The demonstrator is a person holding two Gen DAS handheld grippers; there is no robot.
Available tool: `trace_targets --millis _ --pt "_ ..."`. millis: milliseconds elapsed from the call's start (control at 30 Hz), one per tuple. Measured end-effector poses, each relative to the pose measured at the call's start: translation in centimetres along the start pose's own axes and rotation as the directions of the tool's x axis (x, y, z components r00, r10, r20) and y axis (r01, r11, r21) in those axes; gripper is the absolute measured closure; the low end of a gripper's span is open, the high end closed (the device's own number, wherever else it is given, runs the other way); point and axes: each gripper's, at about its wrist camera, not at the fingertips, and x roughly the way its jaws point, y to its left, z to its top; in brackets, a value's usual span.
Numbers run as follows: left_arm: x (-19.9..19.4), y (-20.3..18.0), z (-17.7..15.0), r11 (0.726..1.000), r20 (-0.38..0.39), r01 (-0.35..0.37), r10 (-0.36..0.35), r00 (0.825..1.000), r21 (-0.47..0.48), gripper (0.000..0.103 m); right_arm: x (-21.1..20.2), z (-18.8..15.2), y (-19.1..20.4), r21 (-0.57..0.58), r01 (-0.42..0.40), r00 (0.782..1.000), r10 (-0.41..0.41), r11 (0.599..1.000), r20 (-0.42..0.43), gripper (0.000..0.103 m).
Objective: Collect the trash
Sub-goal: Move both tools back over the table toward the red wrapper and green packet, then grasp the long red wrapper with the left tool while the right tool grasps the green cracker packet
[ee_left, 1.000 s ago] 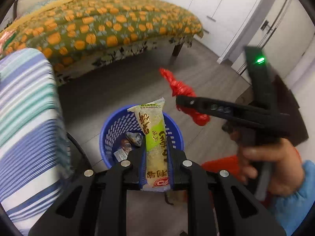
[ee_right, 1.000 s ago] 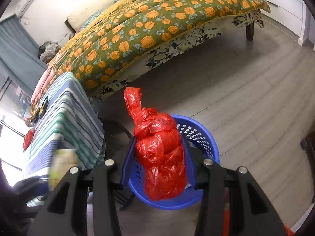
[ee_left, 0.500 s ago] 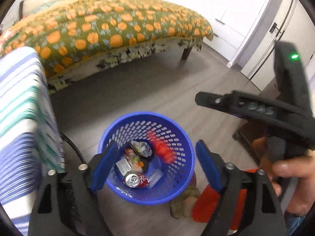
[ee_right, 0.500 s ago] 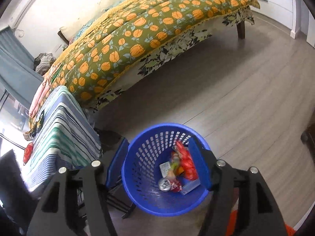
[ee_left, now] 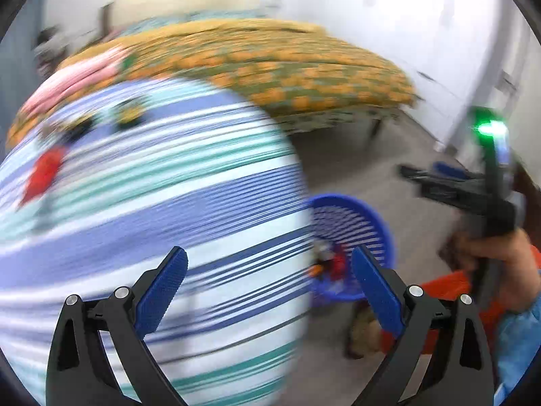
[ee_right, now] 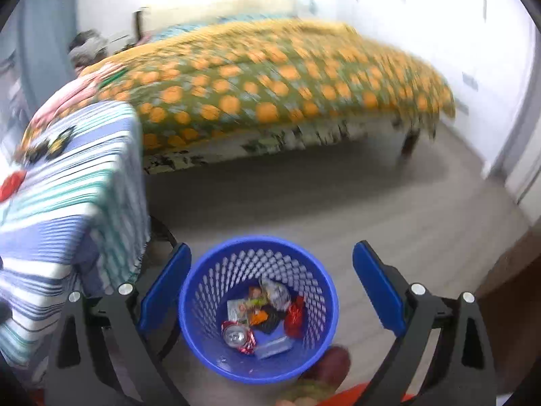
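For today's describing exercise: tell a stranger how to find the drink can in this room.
Start at the bed with the orange-patterned cover, then drop to the blue basket on the floor before it. Among the wrappers at its bottom lies the can, the only round, shiny metal thing there, its silver top facing up.

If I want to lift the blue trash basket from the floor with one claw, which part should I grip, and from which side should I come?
Grip the top rim of the blue basket, coming from above. It stands upright with its mouth open, and the body looks too wide for the right claw, even with its fingers spread. One finger inside and one outside the thin perforated wall should hold it; choose the near side, clear of the striped table.
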Motion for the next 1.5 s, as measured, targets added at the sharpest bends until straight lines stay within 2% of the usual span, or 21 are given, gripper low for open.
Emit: trace_targets --millis 67,133,167,267,300,367,467,567,667,767,867,1000,1100,1167,1233,1267,1367,1433,1500 --pt "-0.7 4.4 -1.1 0.992 -0.027 -0.056 0.053 0.998 -0.110 0.007 -1.5 0.3 3.8 -0.065 -0.006 0.998 0.010 0.998 0.060 0.005" --pt "-1.6 7.5 -1.8 0.979 -0.031 -0.084 0.080 0.996 -0.186 0.007 -2.4 0.7 7.2 -0.105 -0.069 0.994 0.077 0.992 0.074 0.005" --pt "-2.1 9.1 -2.1 0.971 -0.032 -0.107 0.103 0.994 -0.214 0.007 -2.7 1.0 9.4 -0.127 -0.127 0.989 0.136 0.984 0.064 0.005" --pt "-2.9 11.7 -2.6 0.957 -0.038 -0.179 0.175 0.984 -0.227 0.007 -2.5 2.0 15.2 -0.188 -0.231 0.973 0.232 0.955 -0.014 0.004" --pt "-3.3 12.8 -2.8 0.950 -0.040 -0.210 0.206 0.978 -0.233 0.007 -2.2 2.3 16.8 -0.201 -0.264 0.965 0.261 0.943 -0.041 0.004" --pt "-3.8 14.0 -2.9 0.941 -0.042 -0.225 0.221 0.974 -0.253 0.007 -1.4 2.9 20.0 -0.220 -0.341 0.940 0.330 0.914 -0.088 0.004" --pt "-4.4 15.7 -3.7 0.929 -0.045 -0.230 0.227 0.973 -0.289 0.007 0.2 3.3 24.2 -0.271 -0.358 0.933 0.329 0.893 -0.147 0.004" --pt "-4.7 16.5 -4.0 0.929 -0.047 -0.244 0.241 0.969 -0.278 0.007 1.9 3.2 27.1 -0.298 -0.372 0.924 0.319 0.879 -0.212 0.005" --pt "-4.9 17.7 -3.4 0.937 -0.042 -0.234 0.231 0.972 -0.261 0.007 3.0 3.0 29.1 -0.323 -0.382 0.916 0.309 0.866 -0.256 0.005" --pt "-5.6 19.2 -1.4 0.943 -0.006 -0.213 0.219 0.976 -0.255 0.007 3.1 2.9 29.9 -0.329 -0.383 0.918 0.317 0.863 -0.239 0.004" --pt "-5.9 20.5 1.9 0.953 0.047 -0.194 0.210 0.977 -0.234 0.007 3.3 2.8 29.9 -0.321 -0.377 0.923 0.322 0.869 -0.212 0.004" --pt "-2.5 21.9 6.7 0.965 0.030 -0.217 0.224 0.974 -0.150 0.007 3.4 2.9 30.1 -0.322 -0.375 0.924 0.321 0.869 -0.208 0.004" --pt "0.0 22.5 9.1 0.969 0.000 -0.215 0.217 0.976 -0.120 0.007 3.4 2.9 30.1 -0.321 -0.374 0.924 0.320 0.870 -0.208 0.004" --pt "1.5 22.8 10.1 0.969 -0.031 -0.232 0.230 0.973 -0.088 0.013 3.4 2.9 30.0 -0.321 -0.374 0.924 0.320 0.870 -0.209 0.004" --pt "3.2 23.3 10.7 0.966 -0.074 -0.248 0.243 0.967 -0.068 0.027 3.4 2.9 30.0 -0.321 -0.374 0.924 0.320 0.870 -0.209 0.004" --pt "3.7 23.5 10.7 0.965 -0.089 -0.252 0.246 0.965 -0.067 0.030 3.4 2.9 30.0 -0.321 -0.374 0.924 0.321 0.870 -0.209 0.004" --pt "4.8 24.1 10.5 0.965 -0.118 -0.254 0.245 0.962 -0.071 0.058 3.4 2.9 30.0 -0.321 -0.375 0.924 0.321 0.870 -0.209 0.004" --pt "4.8 24.2 10.0 0.967 -0.120 -0.243 0.233 0.965 -0.079 0.085 3.4 2.9 30.0 -0.320 -0.375 0.923 0.322 0.870 -0.209 0.005" --pt "4.2 24.2 9.4 0.965 -0.111 -0.248 0.238 0.965 -0.090 0.087 3.4 2.9 30.0 -0.320 -0.375 0.924 0.321 0.870 -0.209 0.005"
